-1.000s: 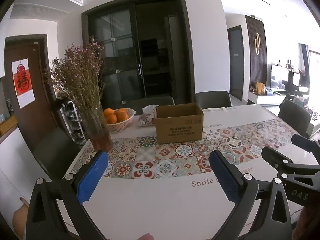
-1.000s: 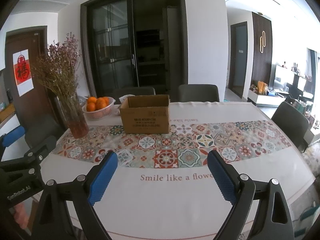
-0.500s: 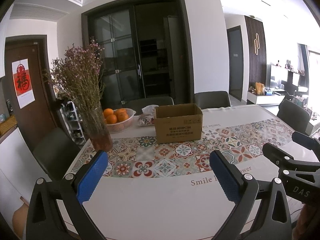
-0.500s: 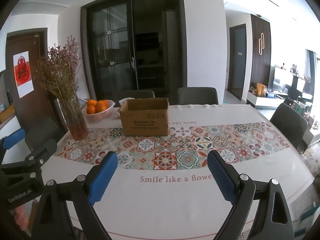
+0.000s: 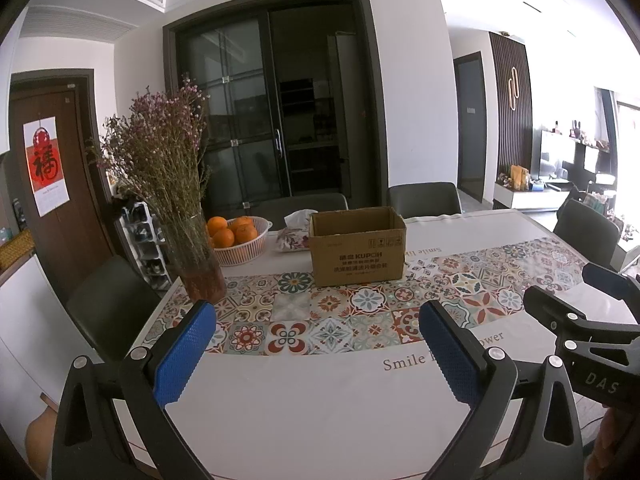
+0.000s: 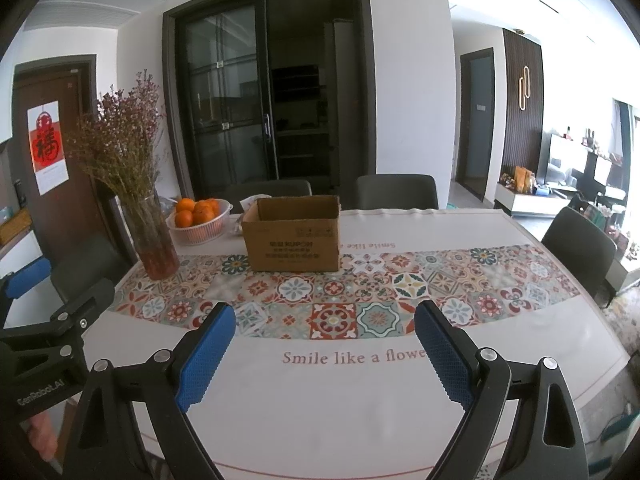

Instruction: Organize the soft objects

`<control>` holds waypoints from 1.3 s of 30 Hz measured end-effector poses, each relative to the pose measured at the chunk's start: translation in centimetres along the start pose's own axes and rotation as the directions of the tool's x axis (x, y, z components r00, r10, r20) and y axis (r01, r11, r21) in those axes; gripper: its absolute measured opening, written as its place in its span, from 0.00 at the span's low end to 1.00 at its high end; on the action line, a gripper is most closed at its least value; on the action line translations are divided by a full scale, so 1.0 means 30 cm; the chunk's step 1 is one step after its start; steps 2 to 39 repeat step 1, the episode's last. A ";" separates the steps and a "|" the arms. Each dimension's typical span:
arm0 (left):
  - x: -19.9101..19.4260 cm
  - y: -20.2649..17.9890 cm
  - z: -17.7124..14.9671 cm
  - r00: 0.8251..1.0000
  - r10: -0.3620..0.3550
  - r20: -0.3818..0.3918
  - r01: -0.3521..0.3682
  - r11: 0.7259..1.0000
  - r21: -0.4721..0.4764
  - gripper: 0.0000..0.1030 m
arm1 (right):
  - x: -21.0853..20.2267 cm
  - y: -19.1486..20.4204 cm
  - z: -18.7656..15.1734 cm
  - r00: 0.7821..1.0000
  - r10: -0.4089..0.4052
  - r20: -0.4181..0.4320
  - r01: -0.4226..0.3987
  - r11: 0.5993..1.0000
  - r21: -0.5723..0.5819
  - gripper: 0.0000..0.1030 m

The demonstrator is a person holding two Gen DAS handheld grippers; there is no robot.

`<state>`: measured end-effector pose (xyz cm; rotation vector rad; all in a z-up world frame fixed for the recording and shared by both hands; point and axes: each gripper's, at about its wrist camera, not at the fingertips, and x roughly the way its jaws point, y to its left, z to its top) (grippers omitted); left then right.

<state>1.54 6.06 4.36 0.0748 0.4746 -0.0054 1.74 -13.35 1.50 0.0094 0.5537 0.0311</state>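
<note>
Standing on the table (image 6: 360, 400) — one cardboard box (image 6: 294, 238), two empty grippers.

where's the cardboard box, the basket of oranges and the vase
cardboard box (image 6: 294, 246), right wrist view, front wall
basket of oranges (image 6: 200, 230), right wrist view, white side wall
vase (image 6: 158, 240), right wrist view, glass body

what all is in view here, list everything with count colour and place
box: 1, brown, open, mid table
table: 1, white cloth, tiled strip
vase: 1, glass, dried pink flowers, left of box
basket: 1, white, oranges inside, behind vase
tissue pack: 1, floral, left of box
chairs: several, dark, around table
left tool: 1, black, blue pads, open, empty
right tool: 1, black, blue pads, open, empty
</note>
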 end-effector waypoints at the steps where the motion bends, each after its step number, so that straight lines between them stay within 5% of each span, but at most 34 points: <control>1: 0.000 0.001 0.000 1.000 -0.001 -0.001 0.001 1.000 0.000 1.00 | 0.000 0.001 -0.001 1.000 0.001 0.000 -0.001 1.000 -0.001 0.89; 39: 0.000 0.001 0.000 1.000 -0.001 -0.001 0.001 1.000 0.000 1.00 | 0.000 0.001 -0.001 1.000 0.001 0.000 -0.001 1.000 -0.001 0.89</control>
